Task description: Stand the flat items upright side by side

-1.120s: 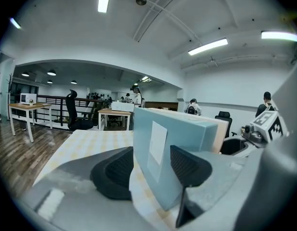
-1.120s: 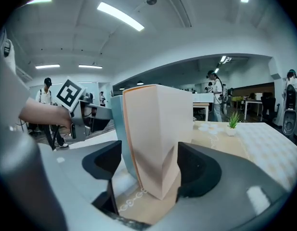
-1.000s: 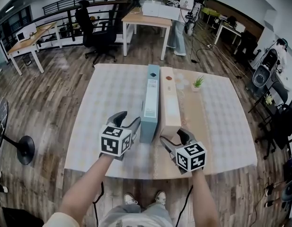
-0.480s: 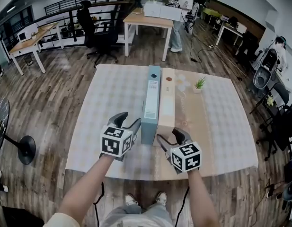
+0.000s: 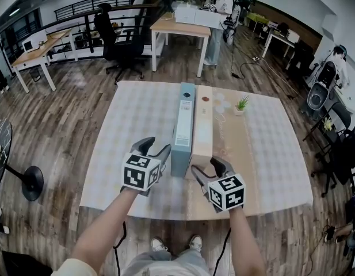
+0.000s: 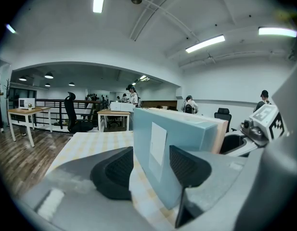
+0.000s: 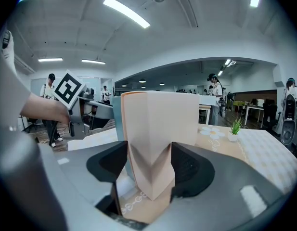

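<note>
Right gripper [image 5: 207, 167] sits further in toward the left one than a second back, and the tan box [image 5: 203, 125] has come with it: the wedge of gap that stood open between the two near ends is gone, and tan now lies flush against the blue box [image 5: 184, 125]. Left gripper [image 5: 156, 147] and blue box unchanged in place. Both boxes upright on their long edges mid-table [image 5: 131, 114], long axes parallel and running straight away from the person, blue on the left, tan on the right, touching as far as the head view shows. Each gripper works the near end only; the length of each box runs straight ahead from the jaws, far ends well out of reach. Left jaws stand wide, pads on either flank of the blue box's near end, apparently pressing. Right jaws have just been closing, with the tan box between them; pads now bear on both its flanks. Judgement: the job looks nearly done. Next move turns on that shared axis: backing each gripper off straight toward the person, along the box lengths, should leave the pair standing; any sideways drag at the near end would swing a box off parallel or topple it. Small potted plant [image 5: 241, 102] stands well to the right, out of the way.
</note>
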Demonstrator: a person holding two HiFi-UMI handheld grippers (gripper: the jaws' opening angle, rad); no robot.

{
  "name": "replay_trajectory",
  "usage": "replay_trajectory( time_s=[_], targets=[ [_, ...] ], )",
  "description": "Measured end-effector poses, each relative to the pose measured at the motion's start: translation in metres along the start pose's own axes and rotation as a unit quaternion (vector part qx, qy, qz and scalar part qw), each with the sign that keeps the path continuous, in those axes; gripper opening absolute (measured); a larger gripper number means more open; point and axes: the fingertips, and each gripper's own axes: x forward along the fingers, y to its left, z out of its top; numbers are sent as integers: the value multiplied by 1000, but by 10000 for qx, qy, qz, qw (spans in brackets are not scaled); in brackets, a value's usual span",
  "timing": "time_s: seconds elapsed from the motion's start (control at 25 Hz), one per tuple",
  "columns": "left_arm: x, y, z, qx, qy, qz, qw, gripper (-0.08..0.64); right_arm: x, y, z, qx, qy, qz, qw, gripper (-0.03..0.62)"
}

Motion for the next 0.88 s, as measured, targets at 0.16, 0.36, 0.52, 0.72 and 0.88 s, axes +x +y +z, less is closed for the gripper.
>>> replay_trajectory(
  time_s=[0.16, 0.36, 0.52, 0.72, 0.88],
  targets=[
    [-6, 2, 10, 18, -84, 85, 9999, 239, -10, -5, 8, 104, -96, -111, 9998, 287],
    [-16, 8, 37, 1, -291, 237, 9993, 239, -27, -13, 32, 317, -339, -248, 9986, 287],
    [-24, 6, 60, -10, -439, 339, 9985, 238, -44, -17, 52, 527, -571, -237, 9967, 284],
    [-31, -9, 79, 15, -575, 377, 9976, 216, -60, -26, 73, 509, -716, -295, 9957, 282],
    [-31, -23, 92, 12, -657, 404, 9970, 213, -74, -43, 94, 710, -983, -312, 9921, 247]
  ],
)
